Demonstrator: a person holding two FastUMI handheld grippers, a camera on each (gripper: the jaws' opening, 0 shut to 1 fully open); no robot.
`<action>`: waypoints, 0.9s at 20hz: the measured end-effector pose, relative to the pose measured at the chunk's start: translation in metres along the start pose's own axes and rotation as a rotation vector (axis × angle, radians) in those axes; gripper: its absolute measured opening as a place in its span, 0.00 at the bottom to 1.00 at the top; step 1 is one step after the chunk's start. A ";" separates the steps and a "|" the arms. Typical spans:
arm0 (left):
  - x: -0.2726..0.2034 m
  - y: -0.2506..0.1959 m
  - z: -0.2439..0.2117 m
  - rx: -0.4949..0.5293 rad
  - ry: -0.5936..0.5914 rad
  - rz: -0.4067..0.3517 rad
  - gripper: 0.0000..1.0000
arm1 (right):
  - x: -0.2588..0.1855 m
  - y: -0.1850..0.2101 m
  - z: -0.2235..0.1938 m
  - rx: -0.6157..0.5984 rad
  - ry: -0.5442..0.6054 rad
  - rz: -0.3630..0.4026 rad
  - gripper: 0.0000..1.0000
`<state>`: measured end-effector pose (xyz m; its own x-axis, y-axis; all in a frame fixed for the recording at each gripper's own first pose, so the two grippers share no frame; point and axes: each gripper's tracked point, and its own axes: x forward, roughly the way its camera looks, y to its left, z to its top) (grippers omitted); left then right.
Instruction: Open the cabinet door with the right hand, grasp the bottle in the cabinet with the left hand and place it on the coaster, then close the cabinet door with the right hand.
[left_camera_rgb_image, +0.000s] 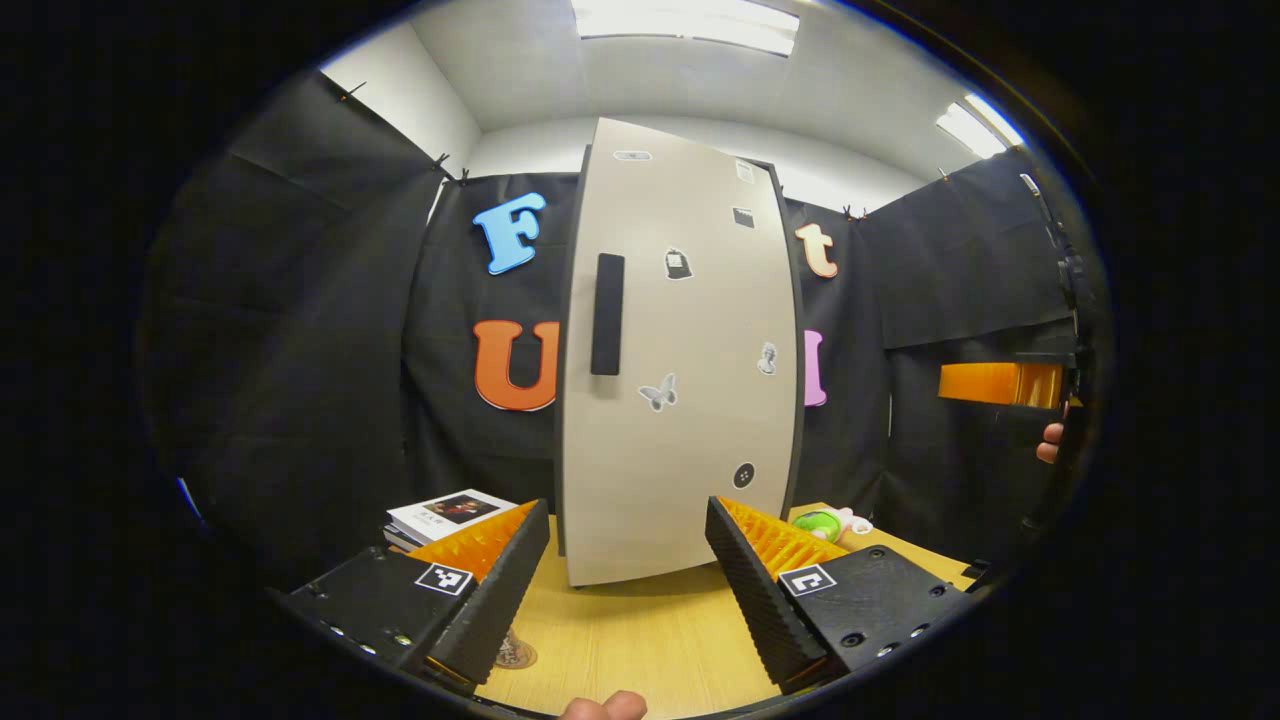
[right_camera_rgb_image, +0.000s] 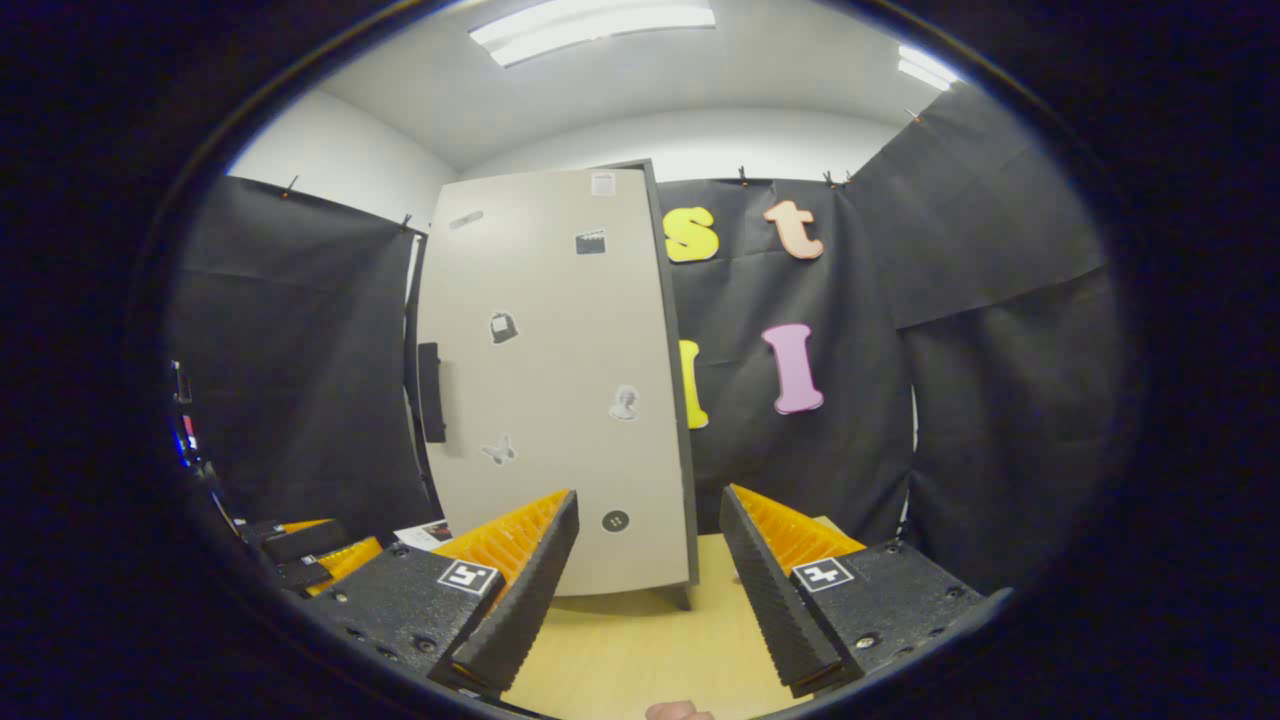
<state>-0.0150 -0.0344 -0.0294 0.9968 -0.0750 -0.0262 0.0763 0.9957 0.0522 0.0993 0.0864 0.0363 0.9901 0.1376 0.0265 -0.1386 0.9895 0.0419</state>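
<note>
Cabinet (left_camera_rgb_image: 680, 350) stands upright on the wooden table (left_camera_rgb_image: 640, 640) with its door (right_camera_rgb_image: 550, 380) closed, so the bottle, judged to be inside, is hidden. The dark vertical handle (left_camera_rgb_image: 607, 313) sits near the door's left edge. Assessment: the opening step is not yet begun.

Right gripper (right_camera_rgb_image: 648, 590) is held level above the table, pointed at the door's lower right portion, fingers spread wide and gripping nothing; the handle (right_camera_rgb_image: 431, 392) lies well to its left.

Left gripper (left_camera_rgb_image: 628, 590) faces the door squarely, jaws apart and empty, apparently waiting clear. A small round object at the table edge beneath its left finger may be the coaster; this cannot be confirmed. Books (left_camera_rgb_image: 445, 515) and a green toy (left_camera_rgb_image: 820, 523) flank the cabinet.
</note>
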 end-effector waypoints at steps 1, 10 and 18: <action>0.000 -0.006 0.000 0.003 -0.001 -0.011 0.95 | -0.008 -0.012 -0.004 0.004 0.006 -0.024 0.93; -0.009 -0.044 0.003 0.030 -0.017 -0.038 0.95 | -0.036 -0.055 -0.030 -0.045 0.016 -0.103 0.93; -0.013 -0.042 0.005 0.014 -0.030 -0.011 0.95 | -0.036 -0.035 -0.015 -0.036 -0.028 -0.027 0.92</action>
<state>-0.0311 -0.0759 -0.0267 0.9961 -0.0879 0.0032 0.0874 0.9939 0.0665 0.0690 0.0471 0.0192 0.9925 0.1097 0.0541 -0.1103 0.9939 0.0073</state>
